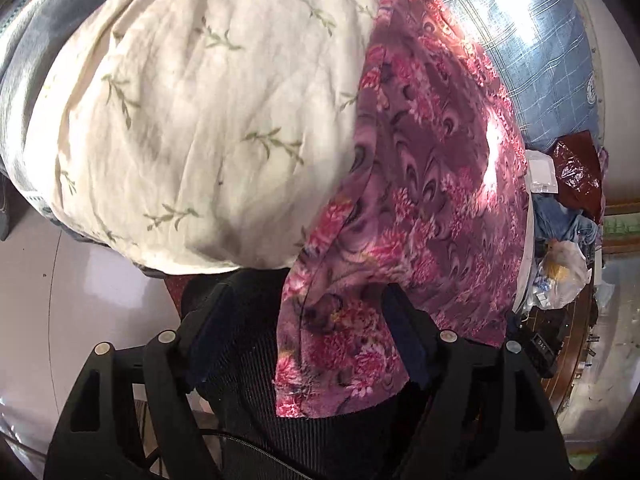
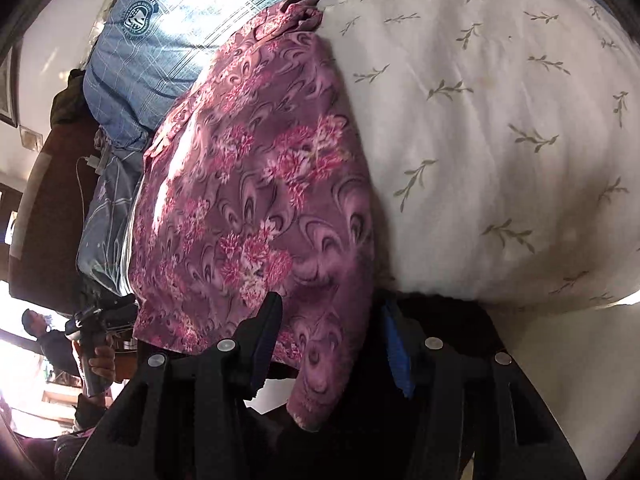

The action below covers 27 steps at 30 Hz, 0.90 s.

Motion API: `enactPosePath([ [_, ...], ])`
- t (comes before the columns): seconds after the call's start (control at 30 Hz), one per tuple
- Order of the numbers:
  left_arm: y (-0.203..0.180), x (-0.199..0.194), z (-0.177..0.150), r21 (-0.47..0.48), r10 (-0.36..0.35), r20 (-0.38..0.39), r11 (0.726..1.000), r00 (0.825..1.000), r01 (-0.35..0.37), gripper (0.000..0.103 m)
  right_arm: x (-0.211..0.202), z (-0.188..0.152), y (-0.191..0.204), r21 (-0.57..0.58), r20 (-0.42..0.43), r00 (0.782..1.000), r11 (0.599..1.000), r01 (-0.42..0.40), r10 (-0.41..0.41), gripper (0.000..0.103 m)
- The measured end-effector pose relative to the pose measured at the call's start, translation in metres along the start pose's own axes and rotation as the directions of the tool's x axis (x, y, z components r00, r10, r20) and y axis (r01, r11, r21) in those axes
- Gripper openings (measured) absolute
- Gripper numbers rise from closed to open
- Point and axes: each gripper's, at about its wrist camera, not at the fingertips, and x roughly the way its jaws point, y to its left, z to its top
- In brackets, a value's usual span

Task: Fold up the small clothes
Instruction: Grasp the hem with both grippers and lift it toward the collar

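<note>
A purple garment with pink flowers [image 1: 432,168] lies stretched along the edge of a bed with a cream leaf-print quilt [image 1: 192,120]. One end of it hangs down between the fingers of my left gripper [image 1: 308,304], whose jaws stand wide apart around the cloth. In the right wrist view the same garment [image 2: 256,184] runs along the quilt [image 2: 500,140], and its other end droops between the fingers of my right gripper [image 2: 332,320], also wide apart. The blue pads [image 2: 396,344] do not press the cloth.
A blue checked pillow [image 1: 532,40] lies at the bed's head; it also shows in the right wrist view [image 2: 168,32]. Bags and clothes [image 1: 568,208] pile beside the bed. A hand holds the other gripper's handle [image 2: 96,348] at lower left. Pale floor [image 1: 80,288] lies below the bed.
</note>
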Motion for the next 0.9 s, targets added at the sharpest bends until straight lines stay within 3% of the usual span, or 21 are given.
enactPosePath([
  [0.1, -0.001, -0.001, -0.008, 0.0, -0.045, 0.006, 0.999, 0.999, 0.045, 0.072, 0.0, -0.001, 0.002, -0.009, 0.003, 1.0, 1.0, -0.014, 0.014, 0.049],
  [0.13, -0.005, -0.003, -0.01, 0.019, -0.032, 0.025, 0.999, 0.999, 0.032, 0.057, 0.0, -0.003, 0.003, -0.033, 0.004, 1.0, 0.999, -0.003, 0.003, 0.044],
  [0.17, -0.01, -0.004, -0.012, 0.051, 0.002, 0.038, 0.999, 0.999, -0.004, 0.048, 0.001, -0.003, 0.007, -0.056, 0.003, 1.0, 0.998, 0.013, -0.013, 0.039],
  [0.23, -0.016, -0.007, -0.015, 0.073, 0.015, 0.062, 0.997, 0.998, -0.02, 0.031, 0.003, -0.003, 0.008, -0.088, -0.017, 0.999, 0.996, 0.027, -0.029, 0.004],
  [0.27, -0.019, -0.01, -0.015, 0.079, 0.012, 0.072, 0.997, 0.997, -0.018, 0.024, 0.003, -0.005, 0.01, -0.099, -0.02, 0.999, 0.995, 0.031, -0.033, 0.004],
  [0.3, -0.021, -0.014, -0.015, 0.085, -0.009, 0.074, 0.996, 0.997, 0.003, 0.002, 0.001, -0.006, 0.012, -0.108, -0.015, 0.999, 0.994, 0.027, -0.029, 0.004],
  [0.37, -0.024, -0.022, -0.015, 0.075, -0.105, 0.063, 0.992, 0.993, 0.1, 0.002, -0.006, -0.005, 0.015, -0.11, 0.003, 0.999, 0.993, -0.038, 0.039, 0.004],
  [0.43, -0.033, -0.031, -0.014, 0.1, -0.14, 0.086, 0.986, 0.986, 0.131, 0.002, -0.019, -0.001, 0.018, -0.109, 0.053, 0.989, 0.986, -0.129, 0.135, 0.004],
  [0.53, -0.049, -0.039, -0.005, 0.115, -0.196, 0.122, 0.977, 0.973, 0.182, 0.002, -0.035, 0.011, 0.021, -0.109, 0.122, 0.969, 0.973, -0.204, 0.217, 0.004],
  [0.77, -0.074, -0.059, 0.035, 0.102, -0.3, 0.206, 0.953, 0.931, 0.285, 0.002, -0.052, 0.053, 0.031, -0.11, 0.209, 0.932, 0.954, -0.278, 0.296, 0.004],
  [0.9, -0.087, -0.068, 0.07, 0.083, -0.297, 0.274, 0.955, 0.915, 0.285, 0.002, -0.055, 0.087, 0.038, -0.105, 0.262, 0.907, 0.944, -0.312, 0.328, 0.004],
])
